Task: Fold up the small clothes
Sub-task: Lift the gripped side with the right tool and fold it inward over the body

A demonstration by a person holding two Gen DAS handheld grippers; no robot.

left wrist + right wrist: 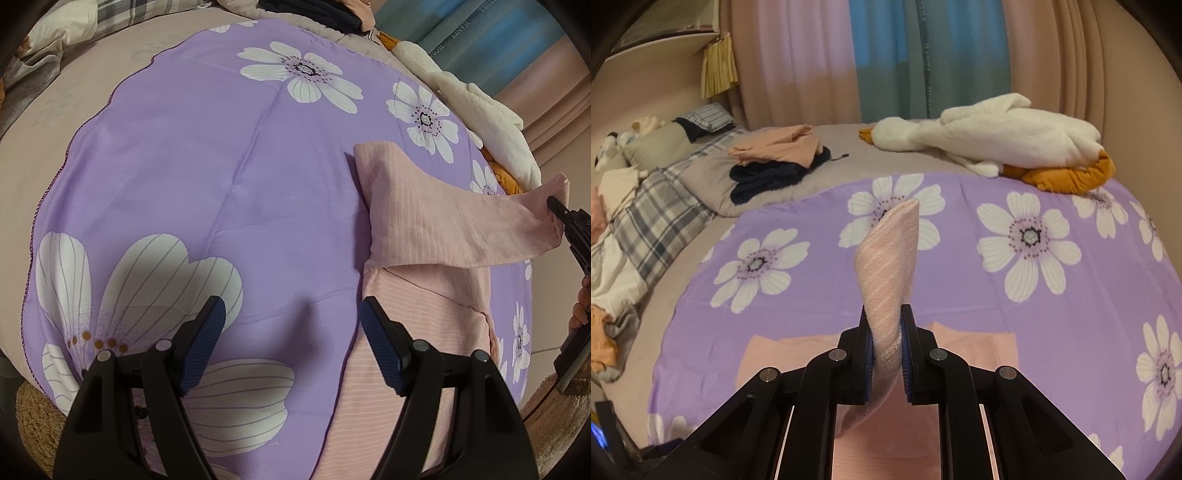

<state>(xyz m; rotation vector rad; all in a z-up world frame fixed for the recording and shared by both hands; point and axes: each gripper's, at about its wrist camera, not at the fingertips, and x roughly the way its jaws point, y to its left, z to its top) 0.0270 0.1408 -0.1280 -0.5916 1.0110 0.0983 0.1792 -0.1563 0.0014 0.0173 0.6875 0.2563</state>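
A pink striped garment (pixel 413 332) lies on the purple flowered cloth (pixel 221 166) at the right. One end of it (pixel 461 221) is lifted and stretched to the right, held by my right gripper (pixel 557 212). In the right wrist view my right gripper (pixel 886 347) is shut on this pink strip (pixel 890 266), which stands up between the pads; the rest of the garment (pixel 775 354) lies flat below. My left gripper (pixel 291 321) is open and empty, hovering over the cloth just left of the garment's near part.
A white plush goose (pixel 997 136) lies along the far edge of the purple cloth. A pile of dark and peach clothes (pixel 775 162) sits at the back left. Plaid bedding and pillows (pixel 657 206) run along the left. Curtains (pixel 886 55) hang behind.
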